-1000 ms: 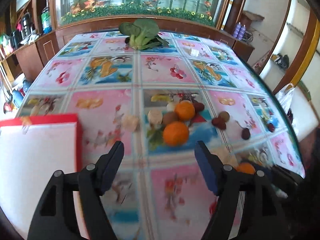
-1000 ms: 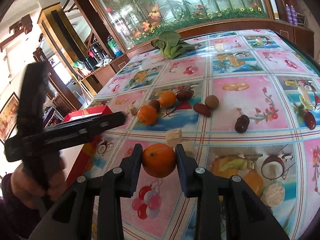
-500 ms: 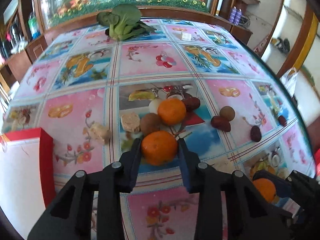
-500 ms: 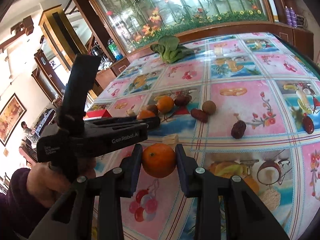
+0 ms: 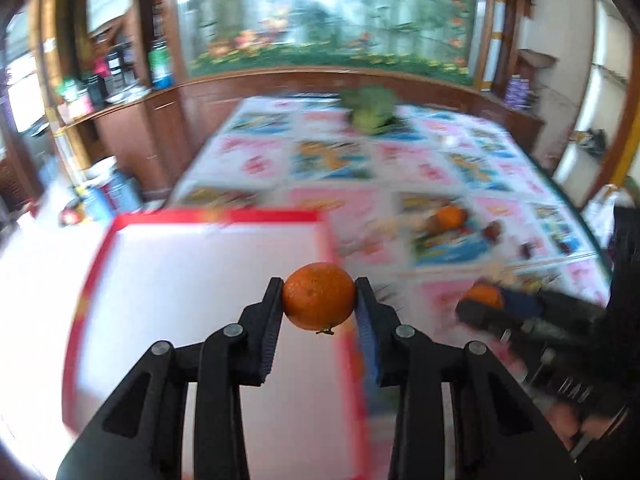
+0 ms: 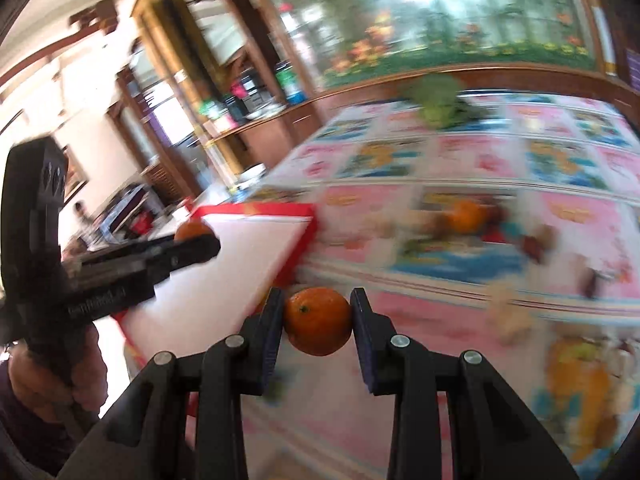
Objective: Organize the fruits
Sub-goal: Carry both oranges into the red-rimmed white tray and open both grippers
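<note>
My left gripper [image 5: 319,300] is shut on an orange [image 5: 319,296] and holds it in the air over the right part of the red-rimmed white tray [image 5: 216,216]. My right gripper [image 6: 318,318] is shut on a second orange [image 6: 318,320], just right of the tray's corner [image 6: 308,216], above the patterned tablecloth. The left gripper also shows in the right wrist view [image 6: 196,246]. A third orange [image 5: 448,216] lies on the table among small dark fruits. Both views are blurred by motion.
A green leafy vegetable [image 5: 370,114] lies at the far end of the table. Small brown and pale pieces [image 6: 508,320] are scattered on the cloth. Wooden cabinets with bottles stand along the left; a floral wall panel is behind.
My left gripper closed on an orange on the table, lifted it and carried it left over the tray. My right gripper, still holding its orange, also swung left toward the tray.
</note>
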The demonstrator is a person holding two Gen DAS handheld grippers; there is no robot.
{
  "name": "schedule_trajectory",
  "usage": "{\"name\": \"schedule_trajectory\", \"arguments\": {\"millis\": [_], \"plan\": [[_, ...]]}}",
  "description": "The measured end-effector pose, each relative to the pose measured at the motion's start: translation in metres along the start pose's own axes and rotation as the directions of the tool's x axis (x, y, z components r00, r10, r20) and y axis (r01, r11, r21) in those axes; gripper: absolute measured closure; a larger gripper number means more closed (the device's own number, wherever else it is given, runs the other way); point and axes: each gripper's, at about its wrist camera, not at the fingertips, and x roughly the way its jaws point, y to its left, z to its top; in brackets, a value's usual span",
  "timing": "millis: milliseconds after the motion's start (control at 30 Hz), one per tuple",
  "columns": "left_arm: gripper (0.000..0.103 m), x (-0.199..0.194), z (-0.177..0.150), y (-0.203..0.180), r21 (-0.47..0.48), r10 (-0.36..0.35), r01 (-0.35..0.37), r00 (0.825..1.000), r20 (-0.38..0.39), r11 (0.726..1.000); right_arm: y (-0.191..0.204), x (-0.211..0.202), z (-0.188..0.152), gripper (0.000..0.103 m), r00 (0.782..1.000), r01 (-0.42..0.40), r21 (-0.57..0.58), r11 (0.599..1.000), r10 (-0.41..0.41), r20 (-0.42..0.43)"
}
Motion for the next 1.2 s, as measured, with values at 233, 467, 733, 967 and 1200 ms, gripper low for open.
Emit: {"name": "schedule_trajectory", "arguments": {"millis": [233,467,733,967,1200], "plan": [[0.066,0.011,-0.047,0.062,-0.104,0.105,-0.117,0.988,-0.118,0.988,0.063,0.064,0.006,0.071,0.986,-0.111,-0.045,0.993,0.104,-0.132],[0.062,0.019,-0.061,0.079,-0.136,0.156,-0.181,0.972,-0.175,0.974,0.089,0.091,-0.019,0.070,0.958,-0.082,-0.067,0.994,0.060,-0.279],[0.038,-0.015,-0.059,0.093,-0.150,0.267,-0.279,0.959,-0.094,0.949,0.108,0.086,-0.045,0.067,0.913,-0.153,-0.085,0.984,0.108,-0.393],[0.037,-0.053,-0.044,0.098,-0.178,0.328,-0.318,0.944,0.025,0.931,0.111,0.078,-0.045,0.067,0.913,-0.211,-0.077,0.974,0.169,-0.370],[0.031,-0.064,-0.030,0.040,-0.096,0.181,-0.171,0.977,0.111,0.981,0.039,0.004,-0.018,0.061,0.990,-0.084,-0.035,0.996,0.080,-0.120]]}}
